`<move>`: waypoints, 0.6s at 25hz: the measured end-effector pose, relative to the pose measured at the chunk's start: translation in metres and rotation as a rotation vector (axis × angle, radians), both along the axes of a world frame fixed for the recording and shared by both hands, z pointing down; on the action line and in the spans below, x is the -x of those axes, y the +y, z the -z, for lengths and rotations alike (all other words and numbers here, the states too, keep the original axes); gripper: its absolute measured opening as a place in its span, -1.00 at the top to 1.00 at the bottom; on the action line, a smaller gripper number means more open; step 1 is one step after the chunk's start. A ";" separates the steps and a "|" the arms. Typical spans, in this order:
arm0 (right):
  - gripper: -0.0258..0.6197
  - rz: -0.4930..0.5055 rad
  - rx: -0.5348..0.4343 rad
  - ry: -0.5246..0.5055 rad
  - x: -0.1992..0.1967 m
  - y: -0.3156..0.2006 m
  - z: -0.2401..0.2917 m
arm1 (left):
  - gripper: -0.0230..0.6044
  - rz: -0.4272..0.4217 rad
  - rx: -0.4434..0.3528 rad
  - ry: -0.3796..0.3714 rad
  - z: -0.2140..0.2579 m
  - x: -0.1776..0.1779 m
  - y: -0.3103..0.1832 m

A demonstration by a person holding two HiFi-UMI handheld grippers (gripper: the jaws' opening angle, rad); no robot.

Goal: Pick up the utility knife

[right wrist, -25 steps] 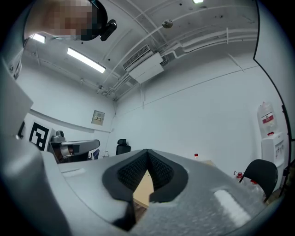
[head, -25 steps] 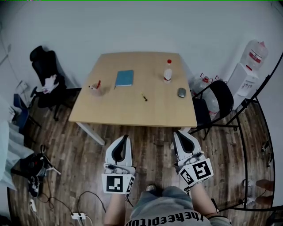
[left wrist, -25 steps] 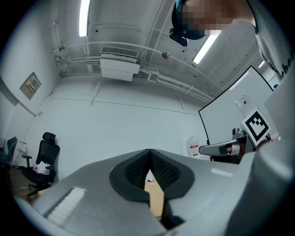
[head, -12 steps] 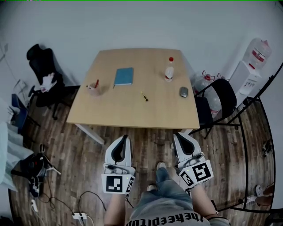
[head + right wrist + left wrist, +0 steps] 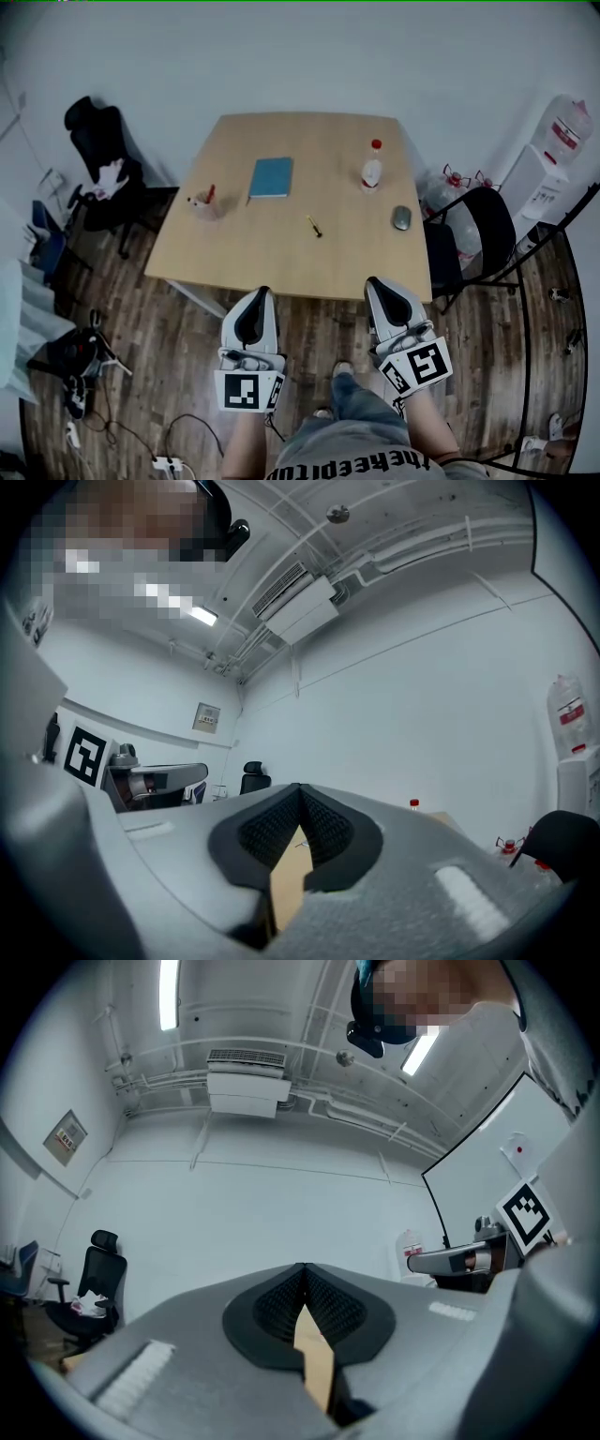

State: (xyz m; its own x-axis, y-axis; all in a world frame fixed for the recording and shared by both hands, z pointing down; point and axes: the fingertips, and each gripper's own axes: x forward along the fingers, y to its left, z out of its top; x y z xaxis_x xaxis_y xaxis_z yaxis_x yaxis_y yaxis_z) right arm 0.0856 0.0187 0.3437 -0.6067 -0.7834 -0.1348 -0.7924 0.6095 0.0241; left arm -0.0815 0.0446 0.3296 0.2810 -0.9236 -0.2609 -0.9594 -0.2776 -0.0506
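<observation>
Wooden table (image 5: 281, 258) | utility knife (image 5: 314, 226) lies near its centre, untouched | blue book (image 5: 271, 177) at knife's 11 o'clock, bottle (image 5: 372, 169) at 1, mouse (image 5: 401, 217) at 3 | left gripper (image 5: 260, 292) at knife's 7 o'clock by table's near edge, jaws together, empty | right gripper (image 5: 377, 282) at 5 o'clock, jaws together, empty

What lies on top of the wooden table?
On the table: a blue book, a red-capped bottle, a grey mouse, the utility knife and a small pot holding something red. The pot's inside is hidden.
</observation>
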 end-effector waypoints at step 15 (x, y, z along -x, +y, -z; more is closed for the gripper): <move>0.92 0.056 -0.006 -0.002 -0.004 -0.097 0.011 | 0.87 0.107 0.008 0.002 0.007 0.011 -0.075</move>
State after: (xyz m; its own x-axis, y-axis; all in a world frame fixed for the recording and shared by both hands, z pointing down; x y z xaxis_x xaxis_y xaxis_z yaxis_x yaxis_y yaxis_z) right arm 0.0897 -0.0787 0.3324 -0.6493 -0.7475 -0.1404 -0.7572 0.6527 0.0266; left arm -0.0922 -0.0302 0.3228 0.1801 -0.9502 -0.2541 -0.9836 -0.1738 -0.0471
